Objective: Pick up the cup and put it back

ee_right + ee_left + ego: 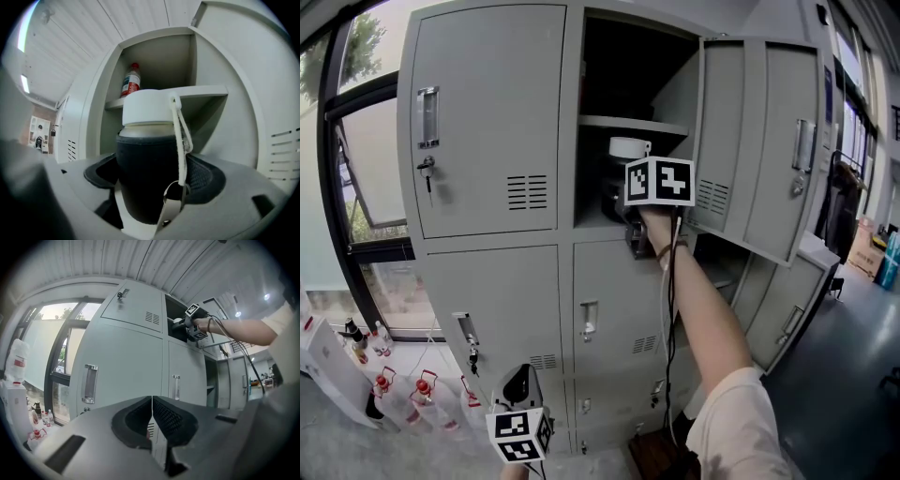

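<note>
Two tools: my right tool (152, 187) pinches the cup (145, 154) in the locker (487, 122); my left tool (152, 420) is pressed together.

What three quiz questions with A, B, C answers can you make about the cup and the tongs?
1. Where is the cup?
A) on the floor
B) in the open locker, under its shelf
C) on top of the lockers
2. What colour is the cup's lid?
A) white
B) red
C) green
3. How are the left tongs?
A) shut and empty
B) holding a spoon
C) wide open
Answers: 1 B, the right tongs hold it inside the locker beneath the shelf; 2 A, the lid shows white; 3 A, their jaws meet with nothing between.
</note>
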`<move>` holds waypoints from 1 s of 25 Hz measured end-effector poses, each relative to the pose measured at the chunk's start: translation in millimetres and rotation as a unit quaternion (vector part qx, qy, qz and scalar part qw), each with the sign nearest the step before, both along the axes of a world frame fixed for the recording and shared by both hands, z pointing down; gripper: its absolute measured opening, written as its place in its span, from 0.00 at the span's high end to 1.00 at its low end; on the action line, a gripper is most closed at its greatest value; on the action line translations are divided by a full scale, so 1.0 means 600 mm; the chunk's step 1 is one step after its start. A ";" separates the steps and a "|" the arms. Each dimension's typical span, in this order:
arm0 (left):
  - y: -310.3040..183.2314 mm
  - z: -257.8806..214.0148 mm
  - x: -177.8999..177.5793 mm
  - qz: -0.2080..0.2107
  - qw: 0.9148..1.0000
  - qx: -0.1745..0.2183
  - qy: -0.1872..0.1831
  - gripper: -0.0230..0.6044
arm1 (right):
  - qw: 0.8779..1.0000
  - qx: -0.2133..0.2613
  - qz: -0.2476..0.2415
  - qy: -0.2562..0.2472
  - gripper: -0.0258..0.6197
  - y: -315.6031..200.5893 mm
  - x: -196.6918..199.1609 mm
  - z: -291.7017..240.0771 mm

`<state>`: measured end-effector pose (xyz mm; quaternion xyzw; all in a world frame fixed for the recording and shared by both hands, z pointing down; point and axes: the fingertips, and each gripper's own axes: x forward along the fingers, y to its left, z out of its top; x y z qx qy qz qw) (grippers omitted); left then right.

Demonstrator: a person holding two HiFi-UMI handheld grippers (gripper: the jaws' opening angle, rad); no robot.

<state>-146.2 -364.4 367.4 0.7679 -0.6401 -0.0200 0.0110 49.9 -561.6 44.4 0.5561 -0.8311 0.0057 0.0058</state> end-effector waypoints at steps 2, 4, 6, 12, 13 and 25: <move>0.006 -0.003 0.005 0.010 1.000 0.006 -0.003 0.95 | 1.000 0.005 -0.001 -0.009 0.34 0.024 0.003 -0.007; 0.013 -0.005 0.009 0.022 1.000 0.007 -0.002 0.94 | 1.000 0.011 0.004 -0.007 0.34 0.047 0.007 -0.011; 0.022 -0.006 0.013 0.034 0.999 0.007 0.000 0.94 | 1.000 0.016 0.009 -0.005 0.34 0.072 0.012 -0.012; 0.038 -0.011 0.023 0.067 0.998 0.012 -0.010 0.94 | 0.999 0.022 0.025 0.000 0.34 0.146 0.031 0.007; 0.042 -0.013 0.027 0.074 0.997 0.012 -0.011 0.95 | 0.999 0.024 0.026 0.000 0.34 0.158 0.033 0.013; 0.066 -0.007 0.108 0.137 0.990 0.002 -0.016 0.94 | 0.999 0.022 0.026 -0.005 0.34 0.285 0.080 0.127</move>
